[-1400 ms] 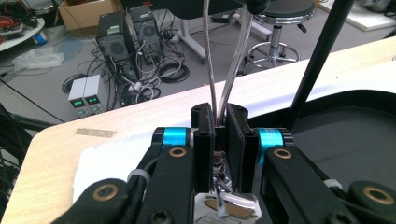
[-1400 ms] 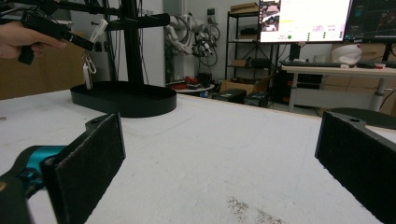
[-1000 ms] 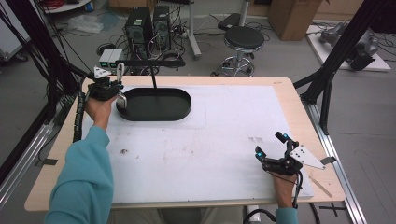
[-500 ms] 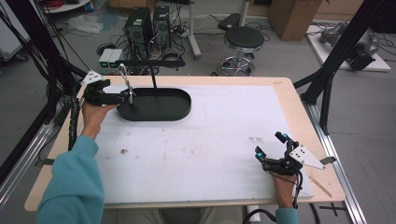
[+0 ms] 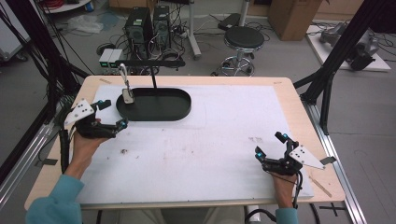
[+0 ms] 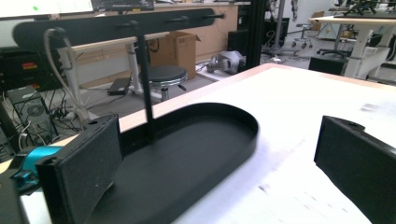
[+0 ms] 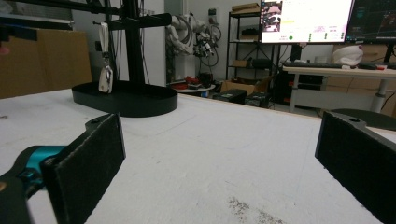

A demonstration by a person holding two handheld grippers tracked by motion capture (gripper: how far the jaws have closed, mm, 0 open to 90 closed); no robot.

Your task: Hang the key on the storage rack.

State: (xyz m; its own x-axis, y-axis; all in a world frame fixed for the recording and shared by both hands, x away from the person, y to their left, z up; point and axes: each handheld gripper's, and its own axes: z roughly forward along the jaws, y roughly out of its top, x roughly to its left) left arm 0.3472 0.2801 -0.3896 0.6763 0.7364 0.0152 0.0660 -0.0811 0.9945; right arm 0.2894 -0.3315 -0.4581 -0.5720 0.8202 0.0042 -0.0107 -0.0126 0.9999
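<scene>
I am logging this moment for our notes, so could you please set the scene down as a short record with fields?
surface: white mat on a wooden table
stand: black oval tray with an upright post and crossbar
hanging item: pale strap with a small tag, hung from the crossbar
left gripper: jaws open, empty, beside the tray's left end
right gripper: jaws open, empty, near the table's front right

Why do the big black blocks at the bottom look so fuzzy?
In the left gripper view the left tool sits so near the lens that its jaws blur, while the black tray is sharper. In the right gripper view the right tool blurs likewise, and the monitor glares white.
</scene>
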